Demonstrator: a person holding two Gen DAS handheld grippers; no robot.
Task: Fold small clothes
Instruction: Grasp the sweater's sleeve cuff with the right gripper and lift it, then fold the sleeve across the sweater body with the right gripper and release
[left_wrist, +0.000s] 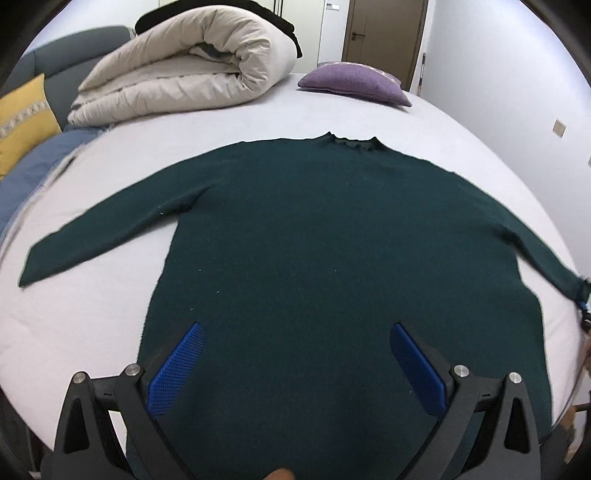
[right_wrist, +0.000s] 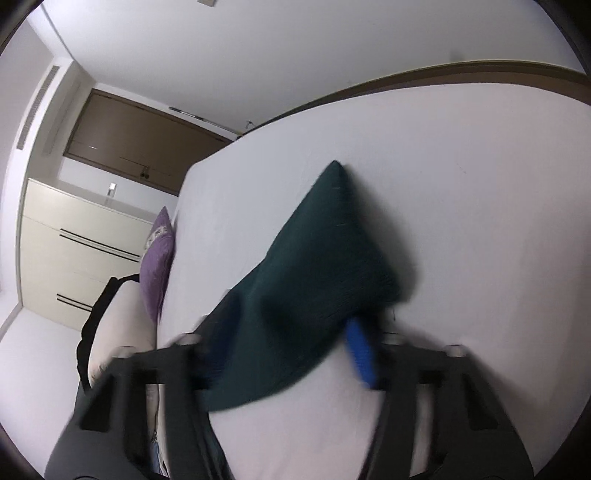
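Observation:
A dark green long-sleeved sweater (left_wrist: 314, 240) lies flat on the white bed (left_wrist: 258, 122), collar at the far side and both sleeves spread out. My left gripper (left_wrist: 295, 354) hovers over its lower body, open, with nothing between the blue pads (left_wrist: 177, 369). At the right sleeve's end the right gripper (left_wrist: 585, 314) shows at the picture's edge. In the blurred, rolled right wrist view the sleeve's cuff (right_wrist: 317, 266) lies between the fingers of my right gripper (right_wrist: 288, 350) and drapes over one of them. The other blue pad (right_wrist: 360, 354) stands apart with bare sheet beside it.
A rolled cream duvet (left_wrist: 184, 74) and a purple pillow (left_wrist: 354, 83) sit at the bed's far end. A yellow cushion (left_wrist: 26, 118) leans on a grey sofa at the left. A brown door (left_wrist: 384, 37) is behind. Cream drawers (right_wrist: 81, 251) stand beyond the bed.

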